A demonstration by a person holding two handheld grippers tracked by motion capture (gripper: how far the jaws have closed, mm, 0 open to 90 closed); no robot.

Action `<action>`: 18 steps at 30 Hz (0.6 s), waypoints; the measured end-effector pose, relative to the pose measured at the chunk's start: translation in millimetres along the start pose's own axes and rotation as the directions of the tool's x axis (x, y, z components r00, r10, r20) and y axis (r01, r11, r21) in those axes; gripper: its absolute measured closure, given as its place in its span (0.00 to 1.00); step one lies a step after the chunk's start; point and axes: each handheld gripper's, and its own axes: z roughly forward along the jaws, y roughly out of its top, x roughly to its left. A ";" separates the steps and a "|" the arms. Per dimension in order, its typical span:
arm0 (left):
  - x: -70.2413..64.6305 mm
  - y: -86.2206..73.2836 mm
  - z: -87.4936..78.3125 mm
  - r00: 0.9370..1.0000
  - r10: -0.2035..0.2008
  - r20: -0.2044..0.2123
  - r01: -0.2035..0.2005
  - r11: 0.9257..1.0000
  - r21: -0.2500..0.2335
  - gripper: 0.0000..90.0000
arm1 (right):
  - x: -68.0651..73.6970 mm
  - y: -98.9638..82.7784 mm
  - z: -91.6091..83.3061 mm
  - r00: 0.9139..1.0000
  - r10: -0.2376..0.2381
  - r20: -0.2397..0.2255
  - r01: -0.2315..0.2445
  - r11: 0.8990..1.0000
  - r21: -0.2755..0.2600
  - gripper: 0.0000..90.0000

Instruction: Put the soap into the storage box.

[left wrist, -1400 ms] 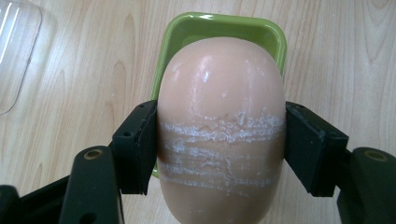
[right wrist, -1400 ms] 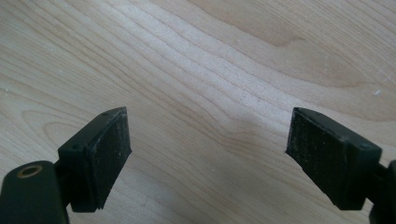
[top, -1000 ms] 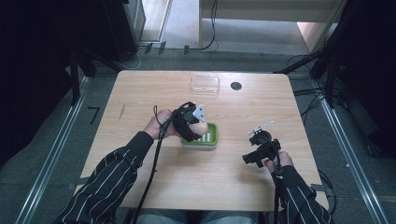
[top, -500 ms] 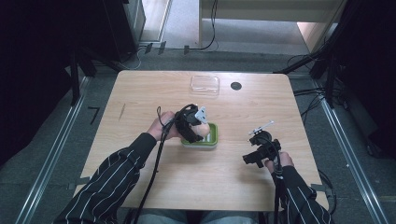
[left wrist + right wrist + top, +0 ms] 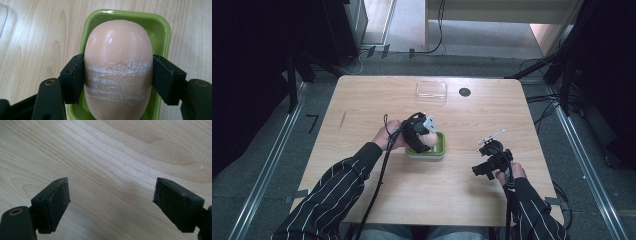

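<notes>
soap bar (image 5: 117, 72): pale pink oval, clamped between left gripper (image 5: 117, 80) jaws over green dish (image 5: 162, 32) | left gripper view: white scrape lines across bar | high view: clear lid (image 5: 431, 90), dark disc (image 5: 464, 92) at far surface (image 5: 362, 105) edge | right gripper (image 5: 111, 202): jaws apart, nothing held, above bare wood | no readable writing

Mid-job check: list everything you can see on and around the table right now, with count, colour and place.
soap bar: one, pale peach, held over the green dish
dish: one, green, mid-table
clear lid: one, transparent, far edge of the table
black disc: one, beside the clear lid
table: one, light wood
left claw: black, jaws pressed on the sides of the soap bar
right claw: black, jaws wide apart over bare wood, near right
sleeves: two, dark with white stripes, near edge
</notes>
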 end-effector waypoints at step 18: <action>-0.7 -0.6 7.5 1.000 -0.010 -0.009 0.010 1.000 -0.002 0.37 | 0.4 0.0 0.4 1.000 0.002 -0.004 -0.002 1.000 0.003 0.16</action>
